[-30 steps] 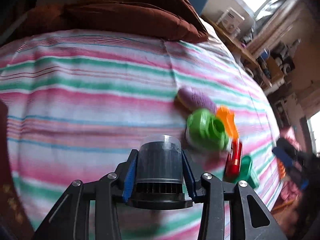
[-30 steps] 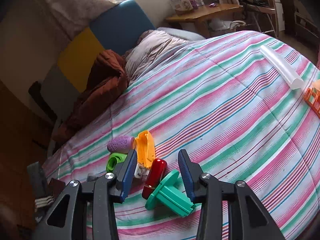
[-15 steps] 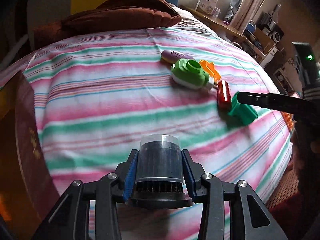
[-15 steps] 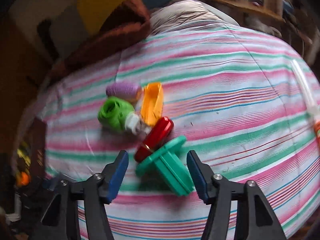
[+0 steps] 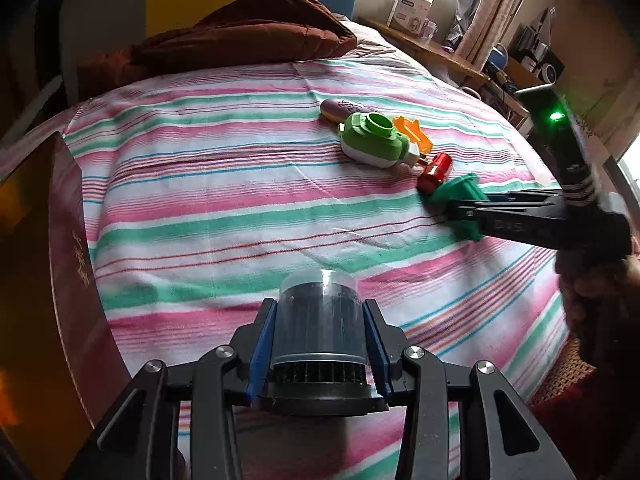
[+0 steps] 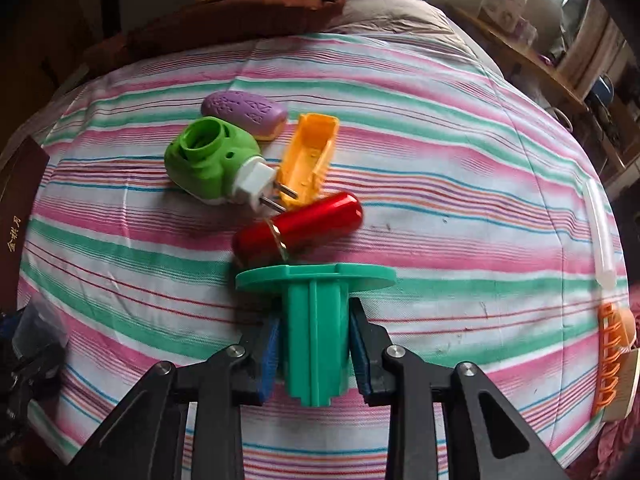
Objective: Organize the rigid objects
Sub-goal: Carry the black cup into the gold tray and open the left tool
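My left gripper (image 5: 320,320) is shut on a dark cylinder with a clear cap (image 5: 320,320) and holds it over the near part of the striped bed (image 5: 240,208). My right gripper (image 6: 314,328) has its jaws around the stem of a teal flanged plastic piece (image 6: 316,312), which lies on the bed; the piece also shows in the left wrist view (image 5: 456,192). Just beyond lie a red cylinder (image 6: 300,226), a green plug-in device (image 6: 212,164), an orange open case (image 6: 310,156) and a purple oval object (image 6: 244,110).
A dark maroon book (image 5: 76,264) lies at the bed's left edge. A clear tube (image 6: 600,232) and an orange clip (image 6: 610,360) lie at the right edge. A brown blanket (image 5: 248,28) is heaped at the far end. Shelves and desk clutter (image 5: 520,64) stand beyond.
My right gripper has moved forward and closed its jaws onto the teal piece. My left gripper has drawn back from the cluster, still holding the dark cylinder.
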A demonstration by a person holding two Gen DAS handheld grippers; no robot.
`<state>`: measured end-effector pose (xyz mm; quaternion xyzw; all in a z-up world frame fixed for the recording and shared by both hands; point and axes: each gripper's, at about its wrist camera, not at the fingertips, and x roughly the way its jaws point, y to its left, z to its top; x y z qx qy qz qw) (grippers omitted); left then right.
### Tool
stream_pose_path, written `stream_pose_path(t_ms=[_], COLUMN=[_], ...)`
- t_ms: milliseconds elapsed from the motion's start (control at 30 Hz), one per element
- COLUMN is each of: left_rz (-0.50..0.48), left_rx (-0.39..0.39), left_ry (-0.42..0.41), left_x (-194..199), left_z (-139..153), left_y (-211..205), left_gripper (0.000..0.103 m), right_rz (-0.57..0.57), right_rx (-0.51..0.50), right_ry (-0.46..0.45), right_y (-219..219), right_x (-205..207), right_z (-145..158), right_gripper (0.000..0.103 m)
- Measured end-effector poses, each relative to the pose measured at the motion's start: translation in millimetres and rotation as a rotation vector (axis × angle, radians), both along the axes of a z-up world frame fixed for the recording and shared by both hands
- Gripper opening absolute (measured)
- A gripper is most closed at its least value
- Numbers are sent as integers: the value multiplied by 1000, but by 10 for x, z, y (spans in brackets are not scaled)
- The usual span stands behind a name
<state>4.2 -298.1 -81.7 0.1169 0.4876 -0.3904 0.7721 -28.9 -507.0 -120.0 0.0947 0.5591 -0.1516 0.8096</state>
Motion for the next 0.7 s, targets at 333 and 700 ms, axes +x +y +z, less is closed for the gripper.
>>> stream_pose_path(t_ms=[333, 700], left_rz=[40, 347], left_rx=[-129, -150], left_ry=[-76, -17], left_x=[-36, 1007], left_z=[583, 719], left_y=[517, 1739], left_gripper=[43, 43], right_rz=[-11, -15], right_rx=[15, -7], right_ry=[-17, -40], right_y=[-31, 20], right_x=[-2, -24], right_z=[-32, -31], right_gripper=[30, 30])
